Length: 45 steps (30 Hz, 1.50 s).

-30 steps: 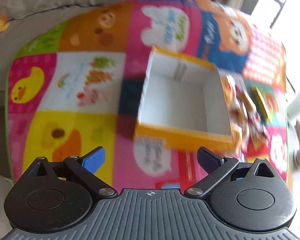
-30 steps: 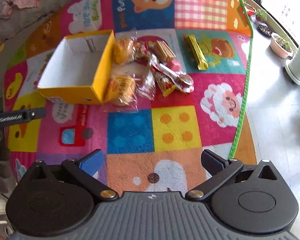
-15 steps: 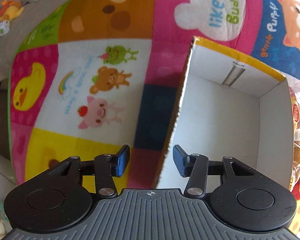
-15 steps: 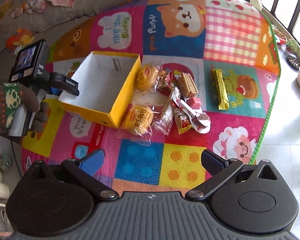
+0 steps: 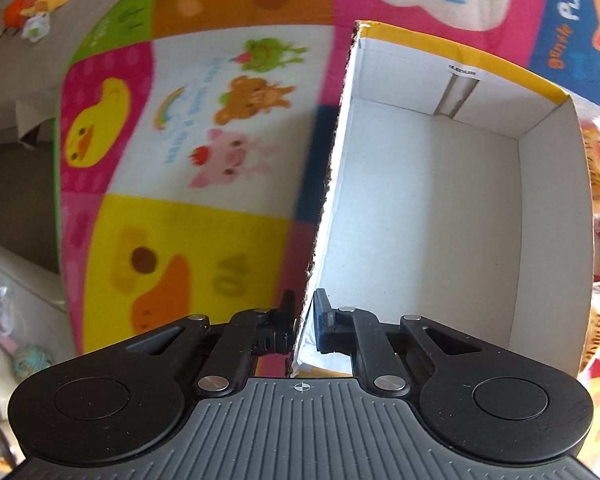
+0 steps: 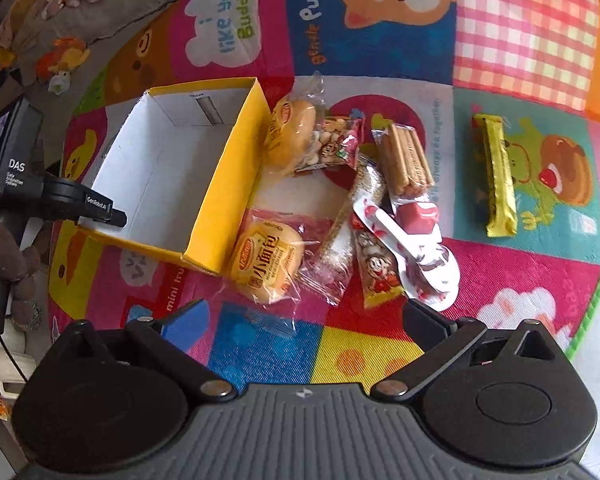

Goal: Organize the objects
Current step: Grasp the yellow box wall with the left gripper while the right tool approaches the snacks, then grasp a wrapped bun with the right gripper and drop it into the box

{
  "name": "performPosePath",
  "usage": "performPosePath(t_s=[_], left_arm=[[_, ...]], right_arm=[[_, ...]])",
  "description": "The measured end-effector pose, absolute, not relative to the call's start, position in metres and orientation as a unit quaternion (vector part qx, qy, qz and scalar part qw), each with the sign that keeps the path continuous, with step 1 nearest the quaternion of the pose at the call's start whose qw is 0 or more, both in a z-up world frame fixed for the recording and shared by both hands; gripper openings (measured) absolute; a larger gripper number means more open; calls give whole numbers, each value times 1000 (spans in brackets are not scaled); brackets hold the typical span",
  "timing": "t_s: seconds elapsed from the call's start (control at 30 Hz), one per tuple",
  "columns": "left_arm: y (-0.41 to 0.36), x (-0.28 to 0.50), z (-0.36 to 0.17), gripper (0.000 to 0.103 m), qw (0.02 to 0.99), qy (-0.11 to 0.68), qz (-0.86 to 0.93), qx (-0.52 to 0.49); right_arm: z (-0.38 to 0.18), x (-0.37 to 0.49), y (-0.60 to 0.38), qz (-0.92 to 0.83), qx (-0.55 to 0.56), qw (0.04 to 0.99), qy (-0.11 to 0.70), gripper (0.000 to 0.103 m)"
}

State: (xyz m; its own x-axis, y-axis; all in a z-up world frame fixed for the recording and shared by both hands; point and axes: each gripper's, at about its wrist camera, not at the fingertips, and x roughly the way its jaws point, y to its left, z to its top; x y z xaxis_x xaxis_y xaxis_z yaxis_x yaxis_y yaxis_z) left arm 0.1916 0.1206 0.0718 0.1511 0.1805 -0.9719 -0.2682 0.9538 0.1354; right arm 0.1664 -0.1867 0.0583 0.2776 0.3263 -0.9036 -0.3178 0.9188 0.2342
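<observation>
I have the left gripper [image 5: 302, 322] pinched onto the near corner of the yellow box [image 5: 428, 208] — one pad outside the wall, one inside, the cardboard edge clamped between them. The box sits open-topped and empty on the play mat [image 5: 172, 128], white inside, its wall thin with a rough cut edge. I judge it light and a little floppy: held by one wall it will likely twist or skid on the mat, so I would keep it pressed down rather than lift it.

My right gripper [image 6: 304, 320] hangs wide open above the mat with nothing between its fingers, just short of the snack pile. Nearest is a bun packet [image 6: 266, 262] touching the box's yellow side; a second bun packet [image 6: 290, 134] lies further along that side. Both look soft and puffy in slick, crinkly film — I would take one across its middle, gently, so the bread is not crushed. The biscuit pack [image 6: 406, 160] is stiffer but brittle. A yellow bar [image 6: 498, 176] lies well apart on the right.
</observation>
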Motion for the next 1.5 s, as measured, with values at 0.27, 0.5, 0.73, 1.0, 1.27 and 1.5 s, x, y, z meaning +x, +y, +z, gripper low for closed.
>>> performPosePath(t_s=[0.27, 0.5, 0.73, 1.0, 1.27, 1.5], left_arm=[[168, 163, 70, 9, 764, 627, 133, -76], [186, 147, 60, 8, 768, 631, 67, -85], [179, 143, 60, 8, 765, 641, 18, -60], [152, 160, 55, 9, 757, 652, -31, -37], [115, 168, 53, 9, 766, 641, -45, -19], [108, 172, 52, 10, 751, 656, -29, -70]], right_arm=[[53, 157, -148, 171, -22, 809, 562, 93], [19, 171, -107, 85, 1, 821, 565, 89], [-11, 200, -75, 15, -62, 791, 609, 59], [96, 146, -112, 1, 10, 802, 598, 53], [182, 101, -144, -15, 56, 811, 582, 53], [212, 83, -133, 22, 20, 813, 582, 53]])
